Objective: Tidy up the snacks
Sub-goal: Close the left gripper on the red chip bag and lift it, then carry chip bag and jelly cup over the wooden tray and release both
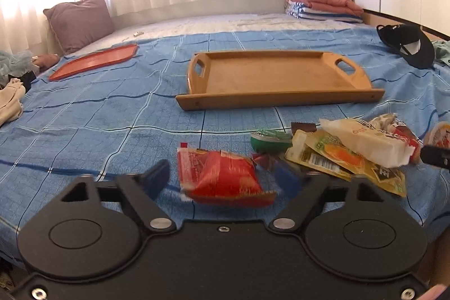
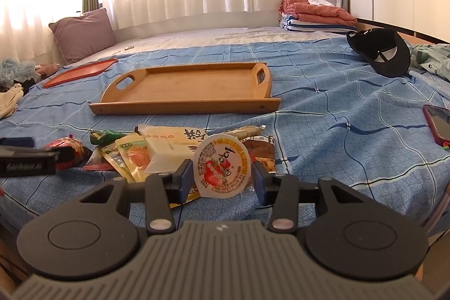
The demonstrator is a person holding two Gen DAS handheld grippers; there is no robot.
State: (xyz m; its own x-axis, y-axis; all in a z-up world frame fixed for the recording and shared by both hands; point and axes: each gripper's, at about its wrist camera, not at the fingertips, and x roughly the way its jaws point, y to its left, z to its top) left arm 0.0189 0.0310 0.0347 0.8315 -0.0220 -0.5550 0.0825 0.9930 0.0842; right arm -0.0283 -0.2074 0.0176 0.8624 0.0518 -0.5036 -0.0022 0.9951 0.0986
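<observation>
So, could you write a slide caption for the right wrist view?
Right gripper clamps a round jelly cup above the snack pile, wooden tray empty behind.

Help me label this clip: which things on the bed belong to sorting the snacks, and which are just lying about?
For the job: red snack packet, round jelly cup, pile of snack packets, wooden tray, red tray.

Lying about: black cap, phone, folded towels, purple pillow.

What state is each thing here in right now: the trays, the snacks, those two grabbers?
Wooden tray: empty.
Red tray: empty.
Red snack packet: between open fingers, not gripped.
Jelly cup: sealed, gripped.
Left hand-held gripper: open.
Right hand-held gripper: shut on cup.
Snack pile: unsorted on the bed.
</observation>
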